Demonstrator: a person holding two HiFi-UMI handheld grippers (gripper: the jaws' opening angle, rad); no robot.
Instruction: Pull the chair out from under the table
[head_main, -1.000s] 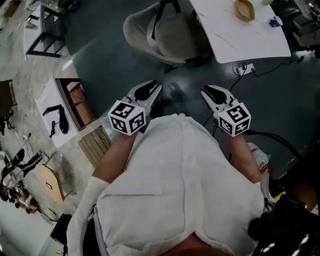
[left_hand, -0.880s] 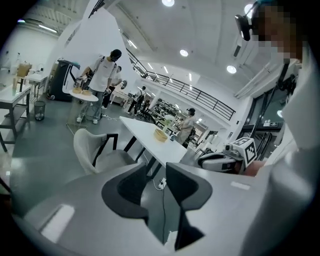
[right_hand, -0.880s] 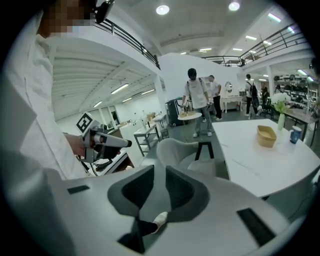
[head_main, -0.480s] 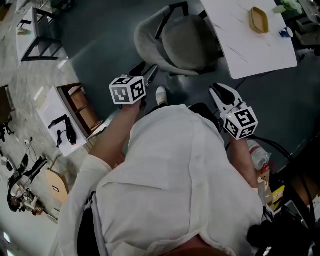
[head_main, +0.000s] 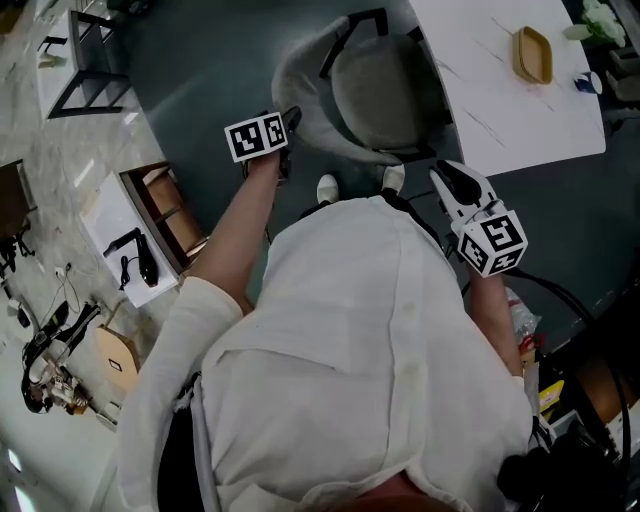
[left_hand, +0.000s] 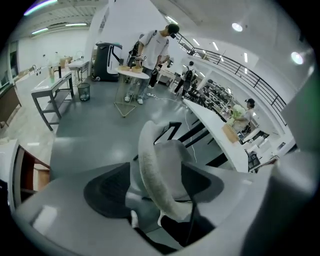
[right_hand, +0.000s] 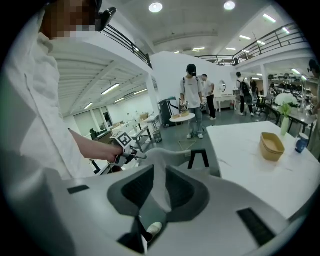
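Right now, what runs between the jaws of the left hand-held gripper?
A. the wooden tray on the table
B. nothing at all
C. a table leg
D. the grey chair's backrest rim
D: in the left gripper view the grey chair's backrest rim runs between the jaws of the left hand-held gripper; they have just been opening and stand wide apart, not clamped on it.

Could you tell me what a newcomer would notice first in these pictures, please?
The grey chair beside the white table at the top of the head view draws the eye. The left tongs, whose jaws have just been opening, straddle its backrest rim without gripping; the right tongs hover open, lower right.
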